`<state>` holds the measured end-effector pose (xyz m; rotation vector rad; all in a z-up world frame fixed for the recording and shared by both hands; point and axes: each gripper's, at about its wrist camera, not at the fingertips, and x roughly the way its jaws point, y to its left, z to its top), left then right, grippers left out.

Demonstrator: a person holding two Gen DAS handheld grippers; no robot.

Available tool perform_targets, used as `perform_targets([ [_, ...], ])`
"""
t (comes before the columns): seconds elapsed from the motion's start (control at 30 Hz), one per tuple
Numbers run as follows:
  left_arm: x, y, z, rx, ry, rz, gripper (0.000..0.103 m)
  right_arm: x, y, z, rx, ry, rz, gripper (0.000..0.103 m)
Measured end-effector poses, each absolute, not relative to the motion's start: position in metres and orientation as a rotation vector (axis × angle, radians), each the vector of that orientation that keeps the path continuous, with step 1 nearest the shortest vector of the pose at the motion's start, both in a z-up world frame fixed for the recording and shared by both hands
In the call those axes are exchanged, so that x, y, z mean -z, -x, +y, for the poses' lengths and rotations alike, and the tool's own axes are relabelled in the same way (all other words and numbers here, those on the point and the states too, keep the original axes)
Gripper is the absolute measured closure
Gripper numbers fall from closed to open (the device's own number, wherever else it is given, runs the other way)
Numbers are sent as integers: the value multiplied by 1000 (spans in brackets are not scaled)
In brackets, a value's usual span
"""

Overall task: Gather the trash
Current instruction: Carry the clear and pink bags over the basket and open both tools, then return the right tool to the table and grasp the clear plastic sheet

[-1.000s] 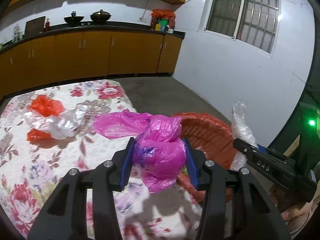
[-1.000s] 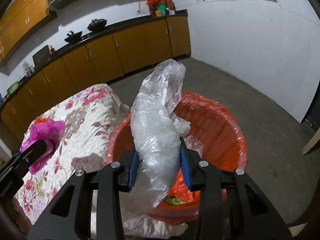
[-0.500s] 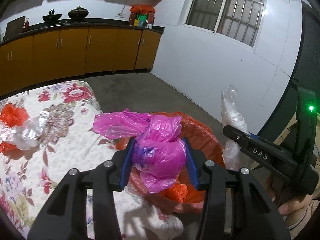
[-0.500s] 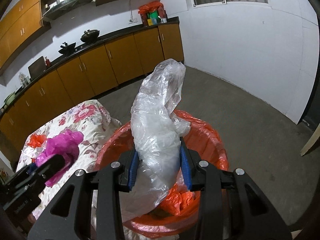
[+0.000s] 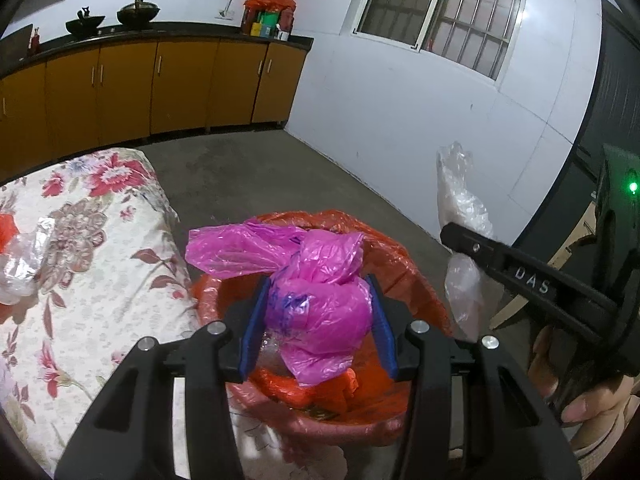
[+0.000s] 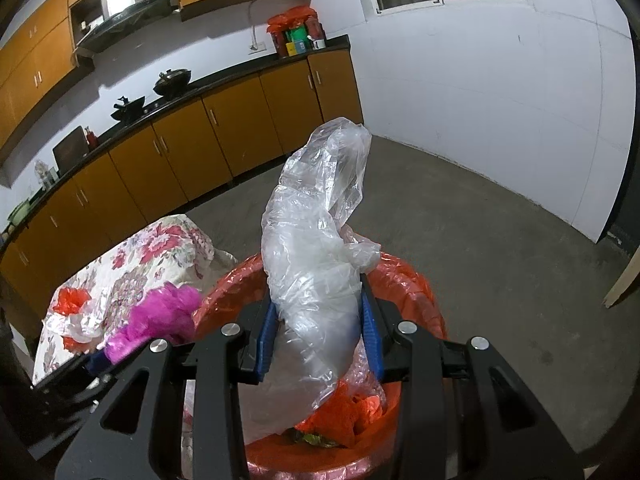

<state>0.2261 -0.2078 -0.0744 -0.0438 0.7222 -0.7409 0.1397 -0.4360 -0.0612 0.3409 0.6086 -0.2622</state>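
My left gripper (image 5: 318, 326) is shut on a crumpled pink plastic bag (image 5: 316, 292) and holds it over the bin (image 5: 412, 280), a round basin lined with an orange bag. My right gripper (image 6: 320, 336) is shut on a clear plastic bag (image 6: 316, 248) that stands up between the fingers, above the same bin (image 6: 416, 284). The right gripper and its clear bag (image 5: 460, 208) also show at the right of the left wrist view. The pink bag (image 6: 160, 316) shows at the left of the right wrist view. Orange scraps (image 6: 344, 412) lie inside the bin.
A table with a floral cloth (image 5: 92, 264) stands left of the bin, with more clear and orange plastic trash (image 5: 24, 252) on it. Yellow kitchen cabinets (image 5: 160, 80) line the back wall. Bare concrete floor (image 6: 500, 248) lies to the right.
Both grippers have moved from over the table edge to above the bin, each keeping its bag. The table has slid to the left of both views.
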Motion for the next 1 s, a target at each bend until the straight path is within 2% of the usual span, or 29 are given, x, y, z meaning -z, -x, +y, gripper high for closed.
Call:
perform_targets([
  [0.37,97,-239,-207,733,66,800,44,70,-145,-444,234,-408,623,52],
  [0.83,96,-242,-176,645,67,785,43,63,-141,-437,249,-374,620,51],
  [1.0,93,-241,-140,556,44,750,38,56,-147,-414,204,-326,621,51],
])
